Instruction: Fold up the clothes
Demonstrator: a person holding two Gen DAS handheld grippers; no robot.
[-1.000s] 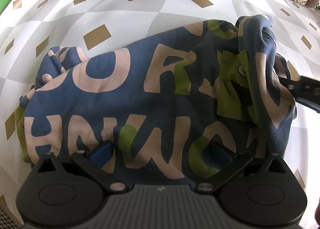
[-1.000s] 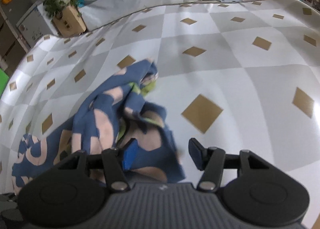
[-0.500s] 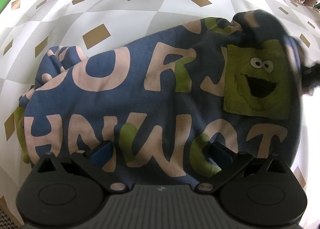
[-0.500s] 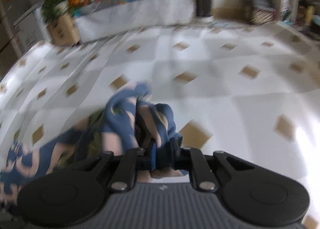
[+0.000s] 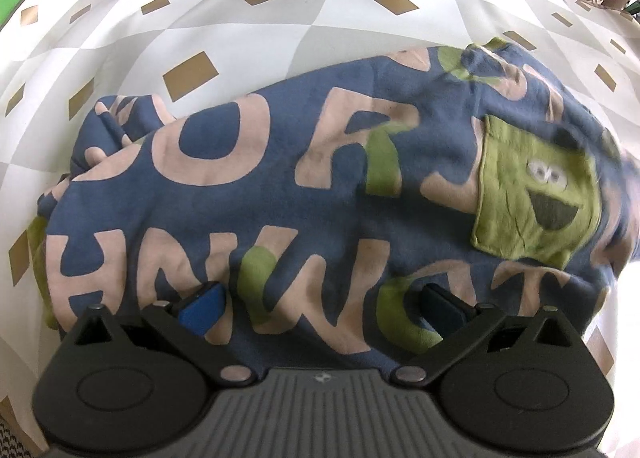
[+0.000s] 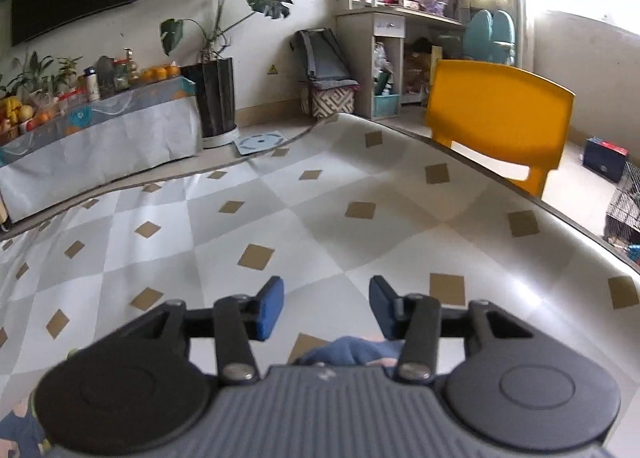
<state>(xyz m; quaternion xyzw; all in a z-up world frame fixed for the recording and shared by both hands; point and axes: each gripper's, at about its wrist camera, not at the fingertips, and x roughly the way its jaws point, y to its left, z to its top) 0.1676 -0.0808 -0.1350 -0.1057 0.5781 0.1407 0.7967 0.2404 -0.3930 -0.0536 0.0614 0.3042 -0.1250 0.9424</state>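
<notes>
L wrist view: navy garment (image 5: 320, 194) w/ pink lettering and green face pocket (image 5: 536, 194) lies spread on checked tablecloth (image 5: 248, 30), long axis running left-right across frame. Left gripper (image 5: 320, 298) sits directly over its near hem, jaws wide apart, pads straddling cloth, not pinching. Fabric soft, matte knit, lightly rumpled; right end blurred.

R wrist view: right gripper (image 6: 326, 308) has just been opening, nothing between pads. Garment shows only as a blue fold below and behind the jaws, prob. its right edge. Left gripper is nearer.

Shirt (image 5: 304, 194) R edge motion-blurred; in R view mostly hidden below the fingers.
</notes>
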